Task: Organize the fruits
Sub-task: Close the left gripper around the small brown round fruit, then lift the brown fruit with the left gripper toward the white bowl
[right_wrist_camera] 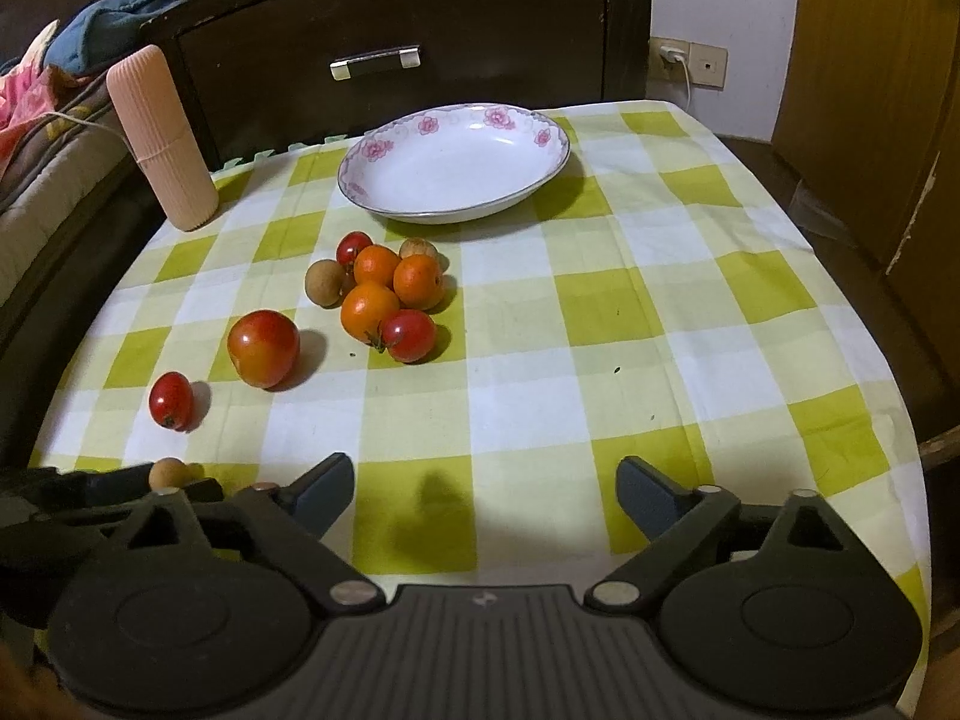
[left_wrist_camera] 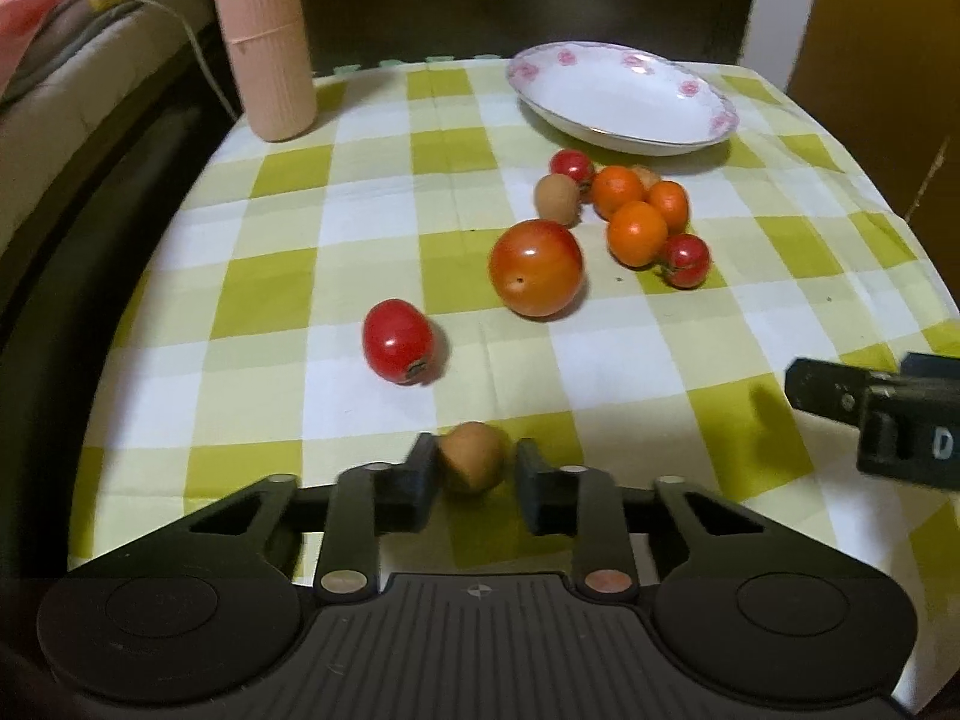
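My left gripper (left_wrist_camera: 474, 459) is shut on a small brown longan (left_wrist_camera: 471, 457) just above the checked tablecloth, near its front edge. In the right wrist view the same longan (right_wrist_camera: 165, 473) shows at the lower left. My right gripper (right_wrist_camera: 483, 480) stands open over bare cloth, nothing between its fingers. On the cloth lie a red cherry tomato (left_wrist_camera: 397, 341), a large tomato (left_wrist_camera: 536, 267) and a cluster of small oranges (left_wrist_camera: 636, 233) with another longan (left_wrist_camera: 558, 198) and two cherry tomatoes beside it. Behind them a white flowered plate (left_wrist_camera: 618, 102) holds nothing.
A tall pink ribbed container (left_wrist_camera: 264, 42) stands at the table's back left corner. Behind the table is a dark wooden drawer front with a metal handle (right_wrist_camera: 375, 63). Bedding (left_wrist_camera: 60, 60) lies to the left, and a wooden panel (right_wrist_camera: 870, 90) stands to the right.
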Demonstrator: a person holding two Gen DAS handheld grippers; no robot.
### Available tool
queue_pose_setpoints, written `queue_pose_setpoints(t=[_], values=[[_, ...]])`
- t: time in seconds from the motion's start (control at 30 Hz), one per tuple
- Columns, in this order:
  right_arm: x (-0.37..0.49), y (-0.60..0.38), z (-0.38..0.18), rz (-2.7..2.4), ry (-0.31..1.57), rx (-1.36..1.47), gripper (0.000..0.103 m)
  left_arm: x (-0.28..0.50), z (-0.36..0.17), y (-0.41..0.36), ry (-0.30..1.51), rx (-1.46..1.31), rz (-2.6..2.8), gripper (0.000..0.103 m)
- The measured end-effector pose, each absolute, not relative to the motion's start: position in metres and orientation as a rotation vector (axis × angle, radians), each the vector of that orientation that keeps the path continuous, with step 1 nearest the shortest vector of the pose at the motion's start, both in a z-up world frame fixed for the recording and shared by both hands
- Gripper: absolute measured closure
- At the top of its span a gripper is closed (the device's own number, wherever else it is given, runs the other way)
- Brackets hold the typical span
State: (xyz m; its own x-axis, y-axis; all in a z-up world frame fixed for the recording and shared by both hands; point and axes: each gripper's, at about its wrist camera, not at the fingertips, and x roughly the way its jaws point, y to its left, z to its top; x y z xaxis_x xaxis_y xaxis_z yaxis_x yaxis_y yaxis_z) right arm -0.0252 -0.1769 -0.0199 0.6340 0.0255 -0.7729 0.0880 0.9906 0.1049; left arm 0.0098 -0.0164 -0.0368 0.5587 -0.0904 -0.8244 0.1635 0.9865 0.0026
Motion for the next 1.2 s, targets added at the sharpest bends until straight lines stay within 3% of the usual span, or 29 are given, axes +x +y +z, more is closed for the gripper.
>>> queue_pose_setpoints(t=[0.27, 0.57, 0.97, 1.07, 1.2], values=[[-0.019, -0.186, -0.023, -0.017, 0.909, 0.169, 0.034, 0.010, -0.037, -0.018, 0.973, 0.076, -0.166, 0.072], [-0.003, -0.175, -0.020, 0.060, 0.868, 0.048, 0.035, 0.011, -0.036, -0.016, 0.985, 0.051, -0.171, 0.070], [0.057, -0.168, -0.035, 0.199, 0.873, -0.040, 0.036, 0.013, -0.039, -0.021, 0.993, 0.032, -0.215, 0.044], [0.067, -0.167, -0.042, 0.225, 0.893, -0.035, 0.046, 0.012, -0.039, -0.022, 0.991, 0.039, -0.217, 0.043], [0.069, -0.161, -0.048, 0.238, 0.902, -0.062, 0.056, 0.009, -0.038, -0.022, 0.983, 0.058, -0.204, 0.052]])
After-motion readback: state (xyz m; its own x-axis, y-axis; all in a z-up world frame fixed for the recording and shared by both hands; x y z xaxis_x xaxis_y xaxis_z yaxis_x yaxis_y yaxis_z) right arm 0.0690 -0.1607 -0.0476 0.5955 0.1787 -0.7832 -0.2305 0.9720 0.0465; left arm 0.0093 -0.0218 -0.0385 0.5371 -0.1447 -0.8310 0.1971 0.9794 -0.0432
